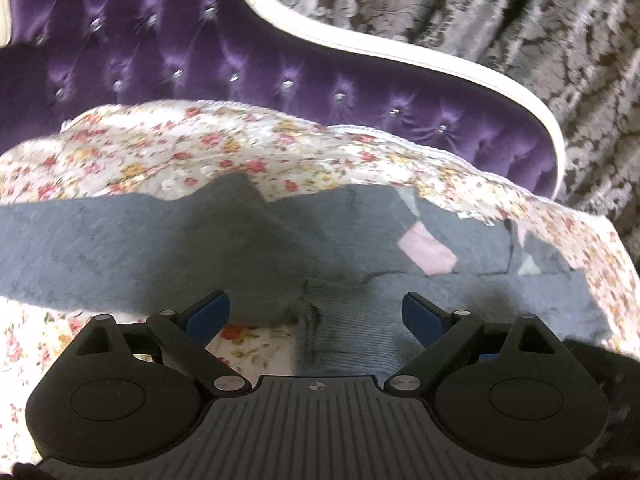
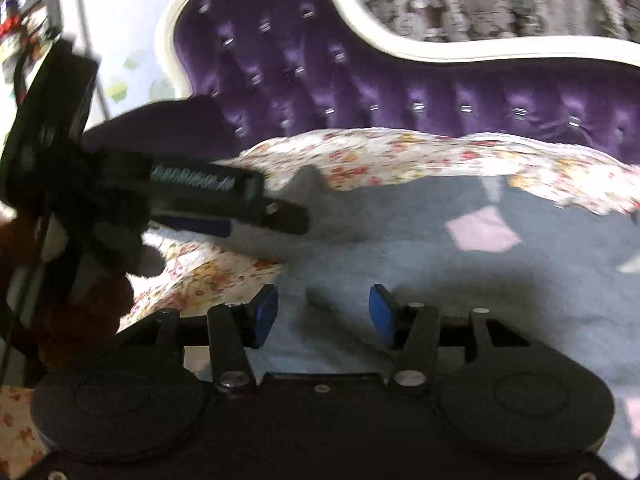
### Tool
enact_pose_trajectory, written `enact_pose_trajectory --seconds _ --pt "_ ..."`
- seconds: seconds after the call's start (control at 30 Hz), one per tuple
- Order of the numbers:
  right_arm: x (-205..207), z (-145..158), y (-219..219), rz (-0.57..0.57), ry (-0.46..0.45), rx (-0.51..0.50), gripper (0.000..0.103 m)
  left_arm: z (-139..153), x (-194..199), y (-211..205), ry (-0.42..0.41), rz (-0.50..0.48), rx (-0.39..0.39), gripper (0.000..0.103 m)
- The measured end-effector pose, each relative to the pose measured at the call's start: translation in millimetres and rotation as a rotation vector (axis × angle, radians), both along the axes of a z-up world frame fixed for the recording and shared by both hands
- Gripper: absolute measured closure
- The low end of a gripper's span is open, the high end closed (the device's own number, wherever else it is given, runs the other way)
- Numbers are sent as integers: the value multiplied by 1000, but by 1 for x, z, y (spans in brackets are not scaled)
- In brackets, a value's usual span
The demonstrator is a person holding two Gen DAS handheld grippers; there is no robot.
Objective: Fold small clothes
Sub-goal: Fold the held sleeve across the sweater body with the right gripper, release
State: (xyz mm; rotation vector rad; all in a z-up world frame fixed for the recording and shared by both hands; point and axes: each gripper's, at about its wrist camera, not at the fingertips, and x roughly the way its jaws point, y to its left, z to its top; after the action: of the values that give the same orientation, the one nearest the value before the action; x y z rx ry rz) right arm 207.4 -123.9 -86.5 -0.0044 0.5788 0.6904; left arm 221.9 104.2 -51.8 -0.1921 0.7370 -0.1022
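A small grey knitted garment (image 1: 208, 240) with a pink patch (image 1: 428, 250) lies spread on a floral bedspread (image 1: 224, 148). My left gripper (image 1: 316, 310) is open just above its ribbed cuff (image 1: 344, 320) at the near edge. In the right wrist view the same grey garment (image 2: 440, 280) with the pink patch (image 2: 484, 230) fills the lower right. My right gripper (image 2: 324, 312) is open just over the cloth near its left edge. The left gripper (image 2: 240, 208) shows there from the side, over a raised grey fold.
A purple tufted headboard (image 1: 248, 60) with a white curved frame (image 1: 400, 56) stands behind the bed. A grey patterned curtain (image 1: 520, 20) hangs behind it. The headboard also shows in the right wrist view (image 2: 360, 72). Cluttered items (image 2: 28, 8) are at far left.
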Motion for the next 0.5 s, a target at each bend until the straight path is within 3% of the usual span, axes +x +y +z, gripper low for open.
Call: enact_pose_trajectory --seconds 0.23,0.37,0.5 --pt "16 14 -95 -284 26 48 43 -13 -1 -23 16 -74 66 10" --pt "25 22 -159 -487 27 71 43 -36 10 -27 118 -85 83 10" --pt "23 22 -204 -648 16 12 43 -42 10 -35 111 -93 140 9"
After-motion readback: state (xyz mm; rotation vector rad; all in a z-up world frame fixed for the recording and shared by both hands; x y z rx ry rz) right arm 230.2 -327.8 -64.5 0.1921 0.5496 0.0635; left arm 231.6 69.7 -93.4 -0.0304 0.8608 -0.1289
